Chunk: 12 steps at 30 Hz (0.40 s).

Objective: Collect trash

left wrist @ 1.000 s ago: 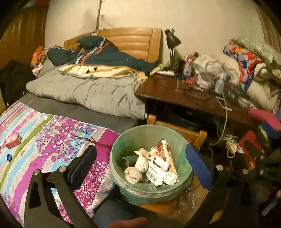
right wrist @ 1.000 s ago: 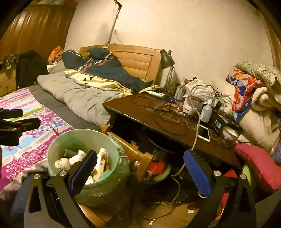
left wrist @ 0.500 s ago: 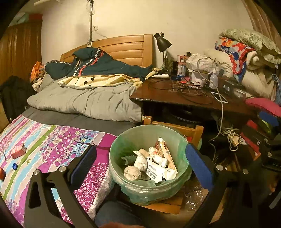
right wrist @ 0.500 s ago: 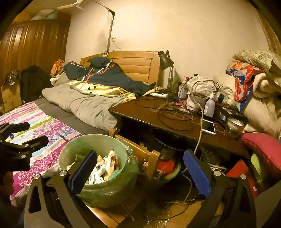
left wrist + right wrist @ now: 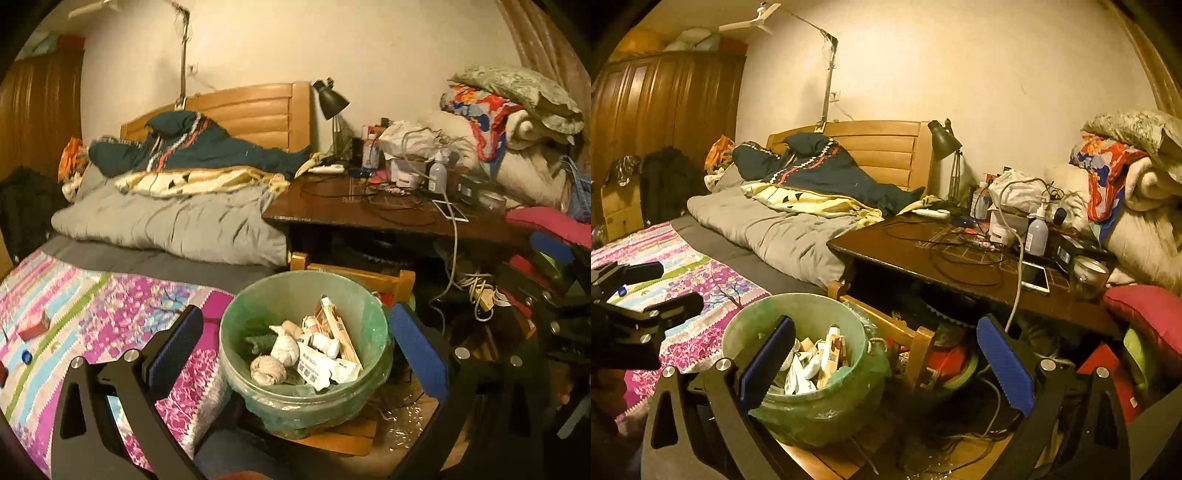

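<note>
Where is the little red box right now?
The little red box lies on the colourful bedspread at the far left of the left wrist view, near a blue bottle cap, well left of the green bin.

No legible writing anywhere

Printed marks show on the white packets [image 5: 317, 363] in the green bin [image 5: 258, 295], dark blocks like barcodes or square codes, but no letter or number can be made out. A white box [image 5: 406, 180] on the dark surface [image 5: 325, 206] carries a red band, too blurred to read. The small red box [image 5: 34, 325] on the bed cover [image 5: 110, 314] is equally unreadable.
</note>
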{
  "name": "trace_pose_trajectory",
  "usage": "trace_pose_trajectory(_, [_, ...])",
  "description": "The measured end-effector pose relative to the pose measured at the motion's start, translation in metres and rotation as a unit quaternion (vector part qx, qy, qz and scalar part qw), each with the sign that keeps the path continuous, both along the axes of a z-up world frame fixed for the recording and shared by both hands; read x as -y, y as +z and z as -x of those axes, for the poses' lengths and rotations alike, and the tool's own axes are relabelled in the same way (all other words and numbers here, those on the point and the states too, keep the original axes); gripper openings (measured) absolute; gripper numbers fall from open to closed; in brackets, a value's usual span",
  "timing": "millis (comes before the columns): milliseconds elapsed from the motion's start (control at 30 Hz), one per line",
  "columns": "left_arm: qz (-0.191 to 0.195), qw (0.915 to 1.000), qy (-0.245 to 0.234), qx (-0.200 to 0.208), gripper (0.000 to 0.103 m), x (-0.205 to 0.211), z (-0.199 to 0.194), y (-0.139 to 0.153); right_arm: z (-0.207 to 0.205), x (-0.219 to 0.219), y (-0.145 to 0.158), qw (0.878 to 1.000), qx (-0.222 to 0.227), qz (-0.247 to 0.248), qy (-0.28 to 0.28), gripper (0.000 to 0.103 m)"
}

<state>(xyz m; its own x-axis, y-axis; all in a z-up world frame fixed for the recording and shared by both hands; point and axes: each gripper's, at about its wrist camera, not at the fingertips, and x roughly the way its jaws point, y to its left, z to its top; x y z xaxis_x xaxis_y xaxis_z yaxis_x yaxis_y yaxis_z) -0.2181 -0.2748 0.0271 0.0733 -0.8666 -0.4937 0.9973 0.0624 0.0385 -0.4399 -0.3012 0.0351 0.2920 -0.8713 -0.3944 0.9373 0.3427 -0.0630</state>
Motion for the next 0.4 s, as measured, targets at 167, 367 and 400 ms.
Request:
trace_pose_trajectory(167, [-0.004, 0.9998, -0.001, 0.02, 0.097, 0.001, 0.008, 0.003, 0.001, 0.002, 0.001, 1.0, -0.005, 0.002, 0.0, 0.098])
trace_pose_trajectory(367, [-0.039, 0.9983, 0.033, 0.029, 0.097, 0.012, 0.008, -0.001, 0.003, 0.005, 0.001, 1.0, 0.002, -0.005, 0.004, 0.098])
trace_pose_trajectory(400, [-0.038, 0.9983, 0.037, 0.027, 0.097, 0.011, 0.006, -0.001, 0.002, 0.006, 0.001, 1.0, 0.002, -0.007, 0.006, 0.098])
